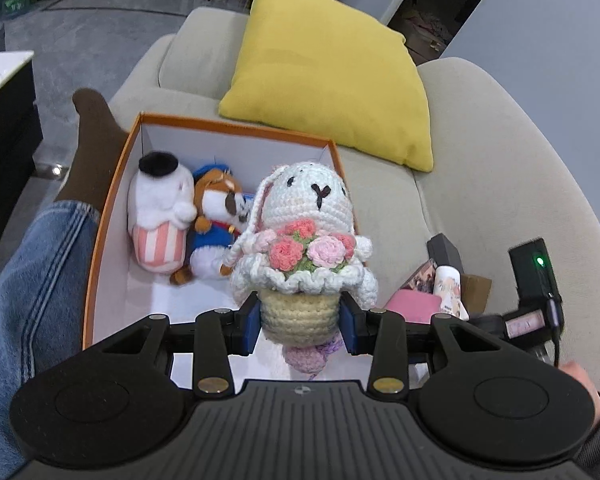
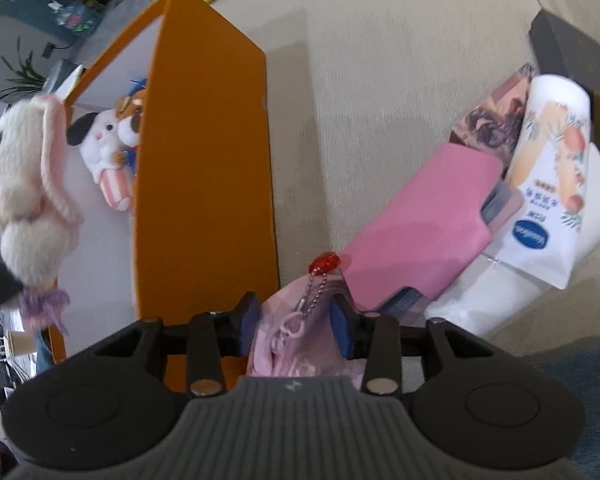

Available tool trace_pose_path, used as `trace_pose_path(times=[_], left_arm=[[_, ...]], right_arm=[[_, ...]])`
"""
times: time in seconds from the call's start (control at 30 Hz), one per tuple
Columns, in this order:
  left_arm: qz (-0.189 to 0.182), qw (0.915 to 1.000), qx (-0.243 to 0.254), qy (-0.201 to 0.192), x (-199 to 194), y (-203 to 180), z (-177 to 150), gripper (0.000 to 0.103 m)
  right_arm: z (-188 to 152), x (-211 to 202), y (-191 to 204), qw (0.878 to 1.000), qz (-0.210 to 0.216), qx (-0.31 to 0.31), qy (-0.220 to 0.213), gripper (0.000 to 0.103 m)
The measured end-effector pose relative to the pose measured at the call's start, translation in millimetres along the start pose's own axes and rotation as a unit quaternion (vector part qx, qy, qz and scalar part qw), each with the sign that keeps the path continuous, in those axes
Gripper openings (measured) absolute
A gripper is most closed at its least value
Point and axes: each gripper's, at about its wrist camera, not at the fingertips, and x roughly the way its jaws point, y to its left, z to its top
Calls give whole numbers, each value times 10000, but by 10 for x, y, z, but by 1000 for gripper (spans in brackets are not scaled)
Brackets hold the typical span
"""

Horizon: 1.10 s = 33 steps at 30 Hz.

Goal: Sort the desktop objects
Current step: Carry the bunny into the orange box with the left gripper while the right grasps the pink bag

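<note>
The left gripper (image 1: 300,320) is clenched on a white crocheted rabbit holding a bouquet of pink yarn roses (image 1: 304,232), its blue pads (image 1: 251,326) pressed against the cream knitted cone under the flowers, and it holds the toy upright above the near end of an open orange cardboard box with a white inside (image 1: 104,216). That box sits on the seat of a beige fabric sofa (image 1: 480,184), with its far end toward the backrest, where a square yellow cushion (image 1: 328,76) leans. Two soft toys lie side by side in the far half of the box: a white plush dog with a black ear and pink-striped body (image 1: 160,216) against the left wall, and a brown and white plush in a blue cap and blue coat (image 1: 214,216) touching it on the right. A leg in blue jeans (image 1: 32,272) lies along the box's left wall. The right gripper (image 2: 294,320) has its blue pads standing apart on either side of a pale pink soft pouch with a ball chain and red glittery charm (image 2: 300,344), just beside the box's right outer wall; whether the pads still press on it cannot be told. Further right on the seat lie a pink flat case (image 2: 424,220), a white tube printed with peaches (image 2: 552,184) and a dark grey box (image 2: 572,48), touching in a heap.
</note>
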Motion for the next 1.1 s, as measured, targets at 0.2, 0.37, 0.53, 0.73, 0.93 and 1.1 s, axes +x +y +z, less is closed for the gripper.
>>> trace_pose_path(times=[0.2, 0.37, 0.53, 0.73, 0.93, 1.1], left_arm=[[-71, 9999, 9, 99, 76, 61, -50, 45], [-24, 9998, -75, 206, 119, 81, -53, 45], [-31, 9996, -87, 252, 122, 48, -31, 45], [-66, 9996, -155, 247, 127, 3, 45, 45], [-116, 9992, -311, 200, 176, -6, 173, 45], [-83, 9984, -502, 260, 388, 55, 250, 45]], right_arm=[[-16, 7, 49, 9999, -74, -67, -46, 36], [-172, -236, 55, 9991, 119, -332, -214, 31], [-313, -647, 139, 9951, 284, -787, -522, 28], [-365, -1184, 372, 9835, 481, -1324, -1132, 27], [-237, -1433, 509, 9663, 457, -1753, -1827, 27], [-24, -1519, 715, 9499, 435, -2142, -2234, 27]])
